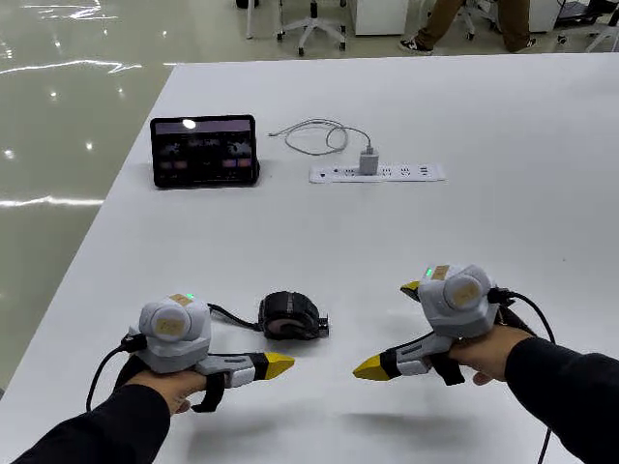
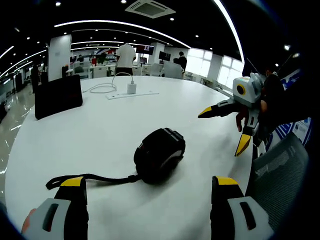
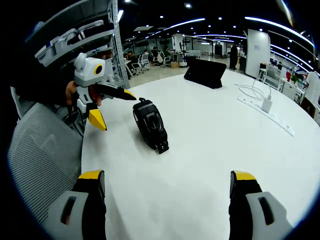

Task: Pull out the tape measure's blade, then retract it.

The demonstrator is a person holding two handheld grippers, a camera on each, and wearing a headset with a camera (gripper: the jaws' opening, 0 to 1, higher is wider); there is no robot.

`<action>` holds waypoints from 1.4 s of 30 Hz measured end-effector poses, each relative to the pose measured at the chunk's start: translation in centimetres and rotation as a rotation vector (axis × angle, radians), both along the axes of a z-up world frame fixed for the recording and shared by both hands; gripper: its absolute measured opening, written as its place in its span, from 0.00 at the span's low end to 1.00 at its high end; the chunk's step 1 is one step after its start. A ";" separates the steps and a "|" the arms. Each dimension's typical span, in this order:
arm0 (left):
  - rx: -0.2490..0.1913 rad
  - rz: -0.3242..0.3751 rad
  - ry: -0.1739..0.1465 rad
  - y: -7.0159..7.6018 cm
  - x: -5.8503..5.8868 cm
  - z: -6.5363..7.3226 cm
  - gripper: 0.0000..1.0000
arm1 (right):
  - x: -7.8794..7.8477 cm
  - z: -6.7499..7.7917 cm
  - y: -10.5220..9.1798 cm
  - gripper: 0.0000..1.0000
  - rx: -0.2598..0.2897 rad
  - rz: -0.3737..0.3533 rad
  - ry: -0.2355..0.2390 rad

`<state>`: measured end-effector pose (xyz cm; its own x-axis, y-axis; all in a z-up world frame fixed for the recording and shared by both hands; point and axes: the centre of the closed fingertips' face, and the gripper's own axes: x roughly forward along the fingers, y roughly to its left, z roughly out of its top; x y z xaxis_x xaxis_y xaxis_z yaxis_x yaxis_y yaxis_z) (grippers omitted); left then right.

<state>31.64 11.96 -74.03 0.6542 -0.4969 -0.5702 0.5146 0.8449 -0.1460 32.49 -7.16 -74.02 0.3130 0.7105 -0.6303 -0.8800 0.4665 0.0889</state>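
A black tape measure [image 1: 290, 315] lies on the white table [image 1: 387, 232] between the two grippers, its blade in and its black wrist strap [image 1: 230, 317] trailing left. My left gripper [image 1: 253, 340] is open just left of it, apart from it. In the left gripper view the tape measure [image 2: 160, 154] sits ahead between the open yellow-tipped jaws of the left gripper [image 2: 150, 182]. My right gripper [image 1: 389, 329] is open to the right, a short gap away. The right gripper view has the tape measure [image 3: 150, 125] farther ahead of the right gripper [image 3: 167, 176], with the left gripper [image 3: 114, 109] beyond.
A dark tablet [image 1: 204, 151] stands at the back left. A white power strip [image 1: 377, 173] with a charger and a looped white cable [image 1: 319, 135] lies behind the middle. The table's left edge [image 1: 106, 222] drops to a glossy floor. Chairs and a person's legs [image 1: 464, 24] are beyond the far edge.
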 end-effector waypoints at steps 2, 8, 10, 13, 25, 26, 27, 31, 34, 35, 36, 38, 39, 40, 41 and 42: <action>-0.028 0.011 0.005 0.4 0.0 0.2 1.00 | -0.3 0.1 -0.7 1.00 0.010 -0.015 -0.009; -0.015 -0.049 0.006 0.7 -1.2 0.5 1.00 | -1.8 0.0 -3.3 1.00 0.028 -0.056 -0.008; -0.023 -0.054 0.017 0.9 -1.5 0.6 1.00 | -1.9 0.0 -4.1 1.00 0.023 -0.073 -0.010; -0.007 -0.056 0.006 1.6 -2.0 0.6 1.00 | -2.2 0.0 -5.4 1.00 0.022 -0.088 -0.013; 0.033 -0.073 0.030 2.7 -4.2 0.4 1.00 | -2.8 0.7 -9.5 1.00 0.009 -0.122 -0.039; 0.028 -0.069 0.024 2.9 -4.2 0.5 1.00 | -2.9 0.7 -9.9 1.00 0.008 -0.127 -0.039; 0.019 -0.066 0.023 3.0 -4.2 0.7 1.00 | -3.0 0.8 -10.3 1.00 0.004 -0.135 -0.041; -0.019 -0.063 0.037 3.9 -4.6 0.7 1.00 | -3.7 1.2 -12.3 1.00 0.013 -0.183 -0.042; -0.018 -0.061 0.032 4.3 -5.0 1.0 1.00 | -4.3 1.3 -13.8 1.00 0.020 -0.217 -0.030; -0.018 -0.058 0.030 4.5 -5.1 1.2 1.00 | -4.5 1.2 -14.4 1.00 0.019 -0.225 -0.032; -0.019 -0.051 0.029 4.7 -5.2 1.3 1.00 | -4.6 1.1 -14.8 1.00 0.016 -0.233 -0.030; -0.009 -0.042 0.006 5.3 -4.9 1.5 1.00 | -5.1 1.0 -15.8 1.00 0.011 -0.250 -0.024; -0.010 -0.043 0.006 5.4 -5.0 1.5 1.00 | -5.2 0.8 -16.1 1.00 0.007 -0.255 -0.025; -0.011 -0.039 0.012 5.6 -4.8 1.4 1.00 | -5.5 0.7 -16.6 1.00 0.001 -0.254 -0.029; -0.005 -0.036 0.013 5.8 -4.9 1.4 1.00 | -5.7 0.7 -16.8 1.00 -0.003 -0.252 -0.033; 0.007 -0.034 0.004 6.0 -4.8 1.4 1.00 | -5.9 0.8 -17.0 1.00 -0.004 -0.253 -0.033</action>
